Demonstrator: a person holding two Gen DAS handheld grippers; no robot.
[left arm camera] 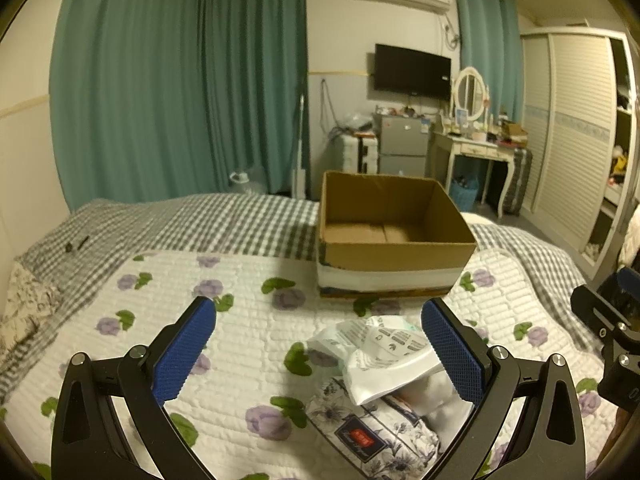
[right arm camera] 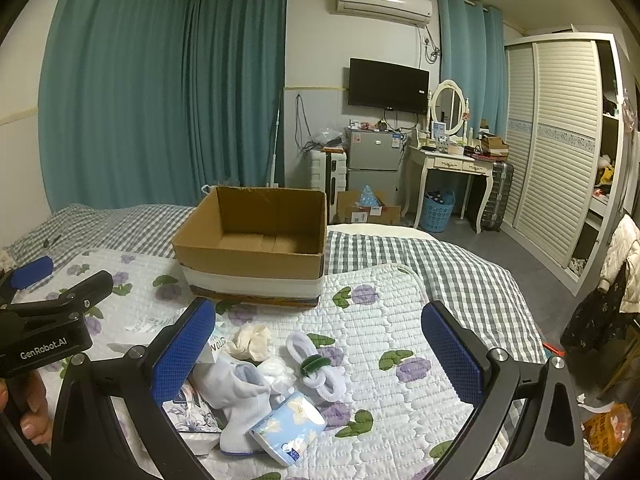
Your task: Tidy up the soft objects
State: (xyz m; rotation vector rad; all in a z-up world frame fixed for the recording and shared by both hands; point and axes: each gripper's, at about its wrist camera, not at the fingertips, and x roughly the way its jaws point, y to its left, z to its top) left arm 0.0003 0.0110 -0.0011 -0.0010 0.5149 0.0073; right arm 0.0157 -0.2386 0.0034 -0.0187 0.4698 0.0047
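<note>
Bed: flowered quilt (right arm camera: 380, 320) serves as worktop.
Box: cardboard box (right arm camera: 256, 240) at 12 o'clock, empty, mouth up for loading.
Soft pile (right arm camera: 256, 380): 6 o'clock, unsorted.
Left gripper (left arm camera: 318, 344): spread wide, empty.
Right gripper (right arm camera: 318, 344): spread wide, empty, over pile.

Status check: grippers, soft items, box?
Left hand-held gripper open, empty. Right hand-held gripper open, empty. Soft pile loose on quilt; cardboard box empty. Path to box unobstructed.

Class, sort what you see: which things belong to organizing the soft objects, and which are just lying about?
Job: cardboard box, white socks, rolled white towel, tissue pack, cream cloth, floral pouch.
Lying about: television, blue basket, suitcase.
</note>
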